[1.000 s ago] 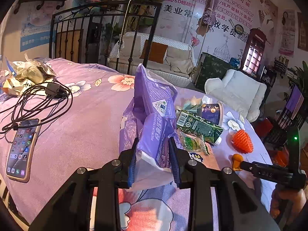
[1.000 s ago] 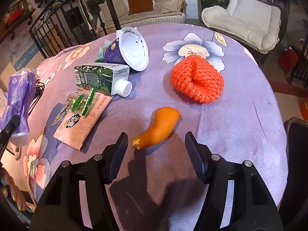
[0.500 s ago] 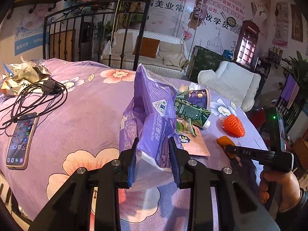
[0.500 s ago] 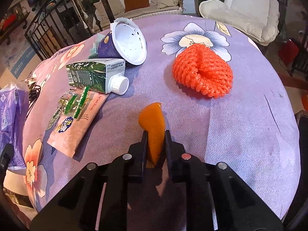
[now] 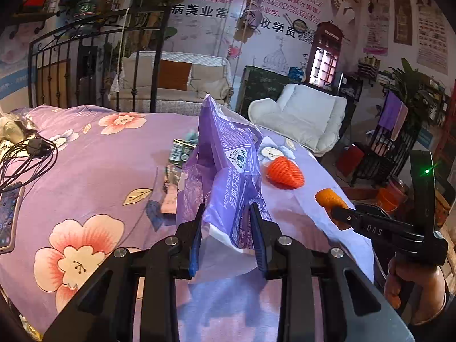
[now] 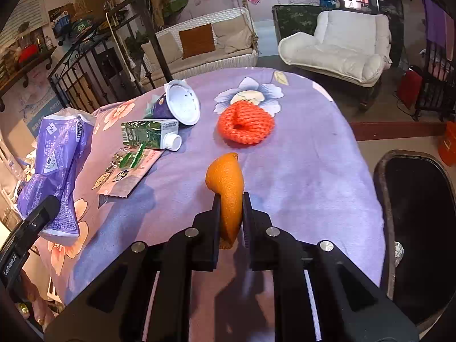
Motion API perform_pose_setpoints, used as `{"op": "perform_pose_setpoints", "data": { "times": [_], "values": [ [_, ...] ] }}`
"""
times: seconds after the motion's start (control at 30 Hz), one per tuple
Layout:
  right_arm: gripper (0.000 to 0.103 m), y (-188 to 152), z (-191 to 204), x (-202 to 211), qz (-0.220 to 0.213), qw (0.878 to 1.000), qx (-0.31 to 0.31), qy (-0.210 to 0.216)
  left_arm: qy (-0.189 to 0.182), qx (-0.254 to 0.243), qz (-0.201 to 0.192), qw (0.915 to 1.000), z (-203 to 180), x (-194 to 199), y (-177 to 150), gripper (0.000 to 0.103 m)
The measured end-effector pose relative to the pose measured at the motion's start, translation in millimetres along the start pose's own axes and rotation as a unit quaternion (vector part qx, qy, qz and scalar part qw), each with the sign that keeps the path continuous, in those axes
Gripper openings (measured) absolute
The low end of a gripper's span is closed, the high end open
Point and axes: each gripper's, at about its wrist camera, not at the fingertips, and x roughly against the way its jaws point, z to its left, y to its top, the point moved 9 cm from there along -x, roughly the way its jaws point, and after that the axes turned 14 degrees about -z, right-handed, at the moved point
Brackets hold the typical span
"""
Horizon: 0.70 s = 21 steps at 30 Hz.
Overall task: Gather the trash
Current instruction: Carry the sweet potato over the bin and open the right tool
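Purple floral cloth (image 6: pixel 299 176) covers a round table in a lounge; a white wicker sofa (image 6: pixel 205 48) and a white padded armchair (image 6: pixel 339 45) stand beyond its far edge. Places below are given relative to the orange peel (image 6: pixel 226 188), the landmark.

Right gripper (image 6: pixel 230 211): its jaws are closing, with both pads pressing the sides of the orange peel, which stands up between them and is lifted clear of the cloth. In the left wrist view the same peel (image 5: pixel 327 196) projects from the tip of the right gripper (image 5: pixel 339 213), with the person's hand (image 5: pixel 410 282) on the handle behind it.

Beyond the peel lies an orange foam fruit net (image 6: pixel 245 125). Beyond and to the left of the peel lie a green drink carton (image 6: pixel 148 134) on its side with a white cap, a purple cup (image 6: pixel 176 105) tipped over with its white inside showing, and, nearer, a pink snack wrapper (image 6: pixel 128 173) flat on the cloth.

Left gripper (image 5: pixel 226 233): clamped on a purple plastic bag (image 5: pixel 228 171), which rises upright from between its pads. In the right wrist view this bag (image 6: pixel 57 154) is far to the left of the peel.

Right of the peel, off the table edge, sits a dark bin (image 6: pixel 419 228). Far left of the peel, a phone (image 5: pixel 8 216) and black cables (image 5: pixel 31 154) rest on the cloth.
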Motion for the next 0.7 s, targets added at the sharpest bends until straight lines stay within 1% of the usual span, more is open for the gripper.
{"op": "perform_pose_setpoints", "data": {
  "times": [0.3,0.37,0.5,0.7],
  "values": [
    [0.015,-0.1,-68.1,52.5,-0.04,0.997,-0.036,-0.052,-0.067,-0.034,0.014,0.9971,-66.6,-8.8,-11.3,0.03],
    [0.015,-0.8,-86.4,64.3,-0.048,0.995,-0.04,-0.072,-0.083,-0.044,0.018,0.9954,-82.0,-12.0,-15.3,0.031],
    [0.015,-2.4,-124.8,84.7,-0.059,0.99,-0.041,-0.12,-0.126,-0.057,0.029,0.99,-116.0,-16.2,-25.1,0.031],
    [0.015,-19.8,-189.1,94.8,-0.047,0.978,-0.062,-0.195,-0.182,-0.092,0.048,0.9778,-170.6,-24.1,-41.7,0.031]
  ]
}}
